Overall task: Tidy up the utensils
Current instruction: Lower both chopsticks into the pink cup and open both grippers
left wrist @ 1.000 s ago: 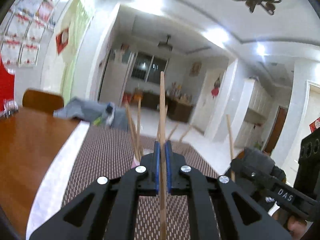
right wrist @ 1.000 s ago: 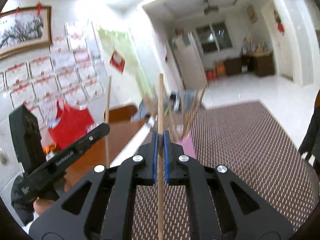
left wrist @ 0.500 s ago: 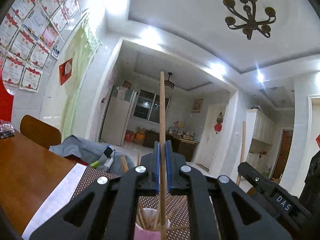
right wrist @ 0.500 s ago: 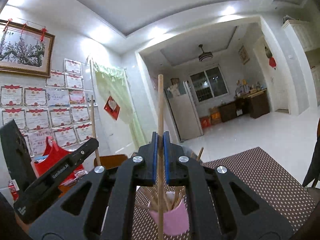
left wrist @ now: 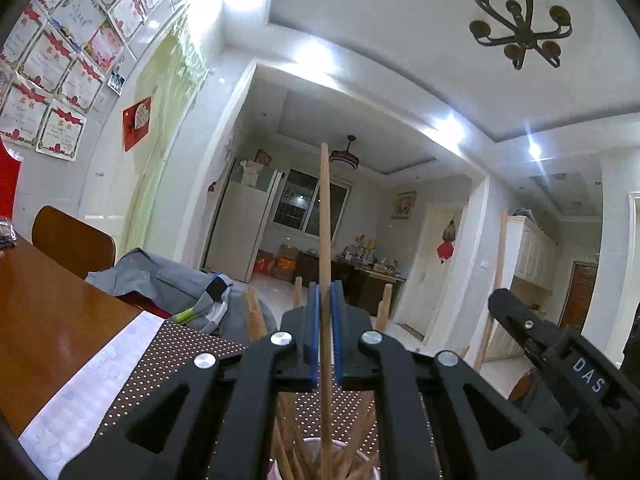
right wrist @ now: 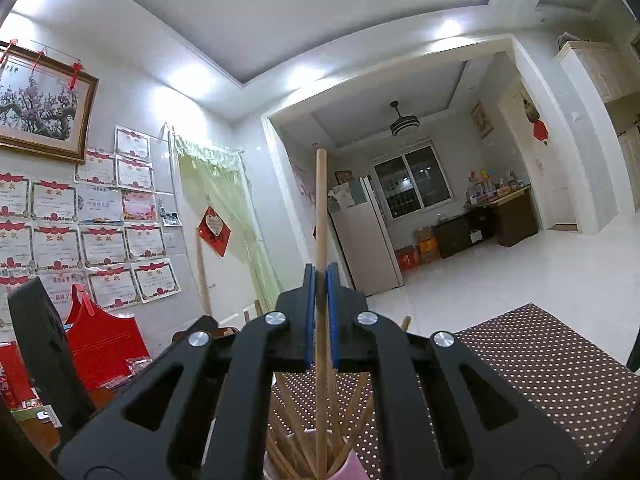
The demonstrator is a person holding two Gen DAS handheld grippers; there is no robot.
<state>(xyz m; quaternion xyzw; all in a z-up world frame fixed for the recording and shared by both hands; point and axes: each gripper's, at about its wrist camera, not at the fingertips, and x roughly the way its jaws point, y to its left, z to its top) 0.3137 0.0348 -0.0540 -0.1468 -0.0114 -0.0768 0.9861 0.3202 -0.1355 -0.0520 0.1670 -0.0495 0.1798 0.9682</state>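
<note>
Left gripper (left wrist: 326, 312) — blue pads clamped tight on a single wooden chopstick (left wrist: 325, 240), held upright. Its top end stands well above the pads; its lower end reaches down into the pink cup (left wrist: 308, 446) directly below the gripper. The cup already holds a loose bundle of other chopsticks (left wrist: 360, 432) that fan outward; several tips poke up past the gripper body.

Right gripper (right wrist: 319, 312) — likewise closed on its own chopstick (right wrist: 320, 216), upright, bottom end down in the same cup (right wrist: 352, 468), among the other sticks (right wrist: 352, 412).

The cup stands on a brown dotted mat (left wrist: 176, 356). To the left of the cup, past the mat and a white strip, lies the bare wood of the table (left wrist: 52, 312). Beyond the cup, at the table's far edge, is a heap of grey cloth (left wrist: 160, 284) and a wooden chair back (left wrist: 72, 240).

From the left camera, the right gripper's black body (left wrist: 560, 360) shows just right of the cup, its stick (left wrist: 494, 288) rising beside it. From the right camera, the left gripper's housing (right wrist: 44, 352) shows left of the cup, with red items (right wrist: 104, 340) behind it.
</note>
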